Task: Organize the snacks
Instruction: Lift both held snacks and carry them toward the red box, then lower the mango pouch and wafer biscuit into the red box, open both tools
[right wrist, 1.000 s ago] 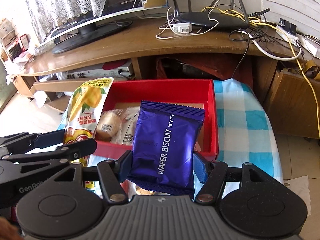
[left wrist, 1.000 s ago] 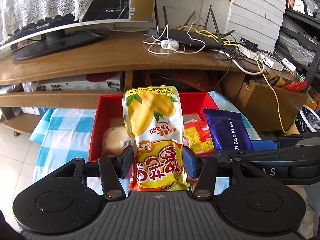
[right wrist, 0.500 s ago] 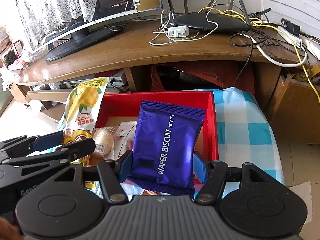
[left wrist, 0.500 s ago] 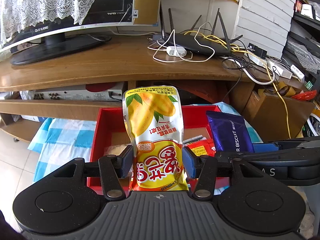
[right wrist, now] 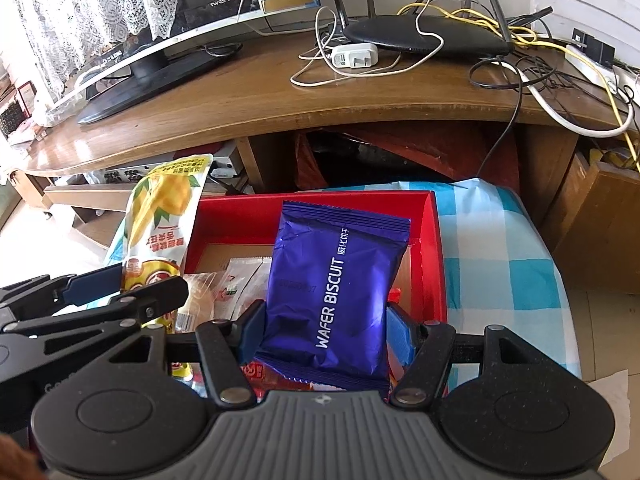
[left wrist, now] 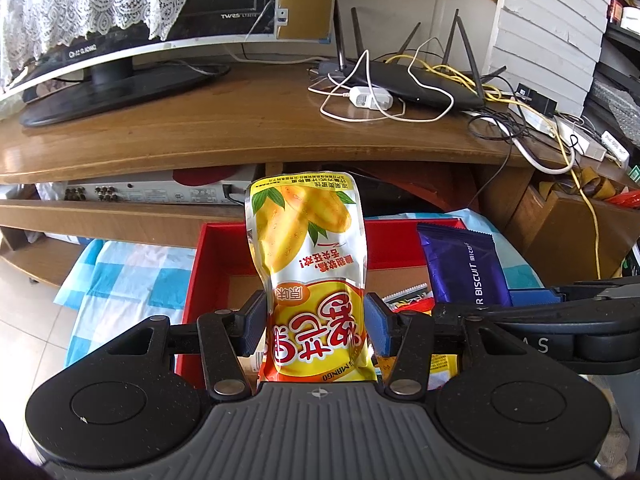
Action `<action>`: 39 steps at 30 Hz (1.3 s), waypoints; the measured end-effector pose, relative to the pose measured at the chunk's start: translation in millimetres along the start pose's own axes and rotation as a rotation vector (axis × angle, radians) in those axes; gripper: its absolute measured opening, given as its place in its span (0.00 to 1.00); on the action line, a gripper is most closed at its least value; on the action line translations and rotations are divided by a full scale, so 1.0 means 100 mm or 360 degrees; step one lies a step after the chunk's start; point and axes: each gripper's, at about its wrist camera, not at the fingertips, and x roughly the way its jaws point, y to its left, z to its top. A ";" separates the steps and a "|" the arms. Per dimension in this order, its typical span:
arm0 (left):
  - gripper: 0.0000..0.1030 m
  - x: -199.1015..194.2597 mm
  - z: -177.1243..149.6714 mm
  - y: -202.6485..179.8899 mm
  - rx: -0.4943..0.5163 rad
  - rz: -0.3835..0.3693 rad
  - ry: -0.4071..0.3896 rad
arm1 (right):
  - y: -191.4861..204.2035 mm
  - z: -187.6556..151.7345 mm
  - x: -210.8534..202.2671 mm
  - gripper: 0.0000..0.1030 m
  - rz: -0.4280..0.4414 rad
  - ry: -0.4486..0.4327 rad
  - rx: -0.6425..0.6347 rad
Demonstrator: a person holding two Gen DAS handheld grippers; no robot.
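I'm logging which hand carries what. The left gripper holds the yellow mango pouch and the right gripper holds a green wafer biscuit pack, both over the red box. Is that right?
Not quite: the wafer biscuit pack in the right gripper is purple-blue, not green, as the right wrist view shows. The left gripper does hold the yellow mango pouch, both over the red box.

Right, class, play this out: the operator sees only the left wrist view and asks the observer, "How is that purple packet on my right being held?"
Observer: The right hand-held gripper is shut on the wafer biscuit packet, one pad pressing each side.
Operator: What is in the box behind my mango pouch?
Observer: From the right wrist view, past the mango pouch, a clear-wrapped bun and white sachets lie in the red box.
Operator: Anything right of the cloth?
Observer: A white sheet, probably paper, lies on the floor tiles.
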 end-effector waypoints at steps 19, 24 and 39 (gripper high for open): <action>0.56 0.39 0.00 0.08 -0.0023 0.0056 0.0097 | -0.04 0.03 0.42 0.65 -0.0018 0.0093 0.0005; 0.59 0.47 -0.04 0.16 -0.0059 0.0058 0.0134 | -0.01 0.01 0.52 0.65 -0.0029 0.0102 -0.0029; 0.82 0.35 -0.05 0.19 -0.0062 0.0044 0.0110 | -0.02 -0.03 0.47 0.68 -0.0053 0.0097 -0.0076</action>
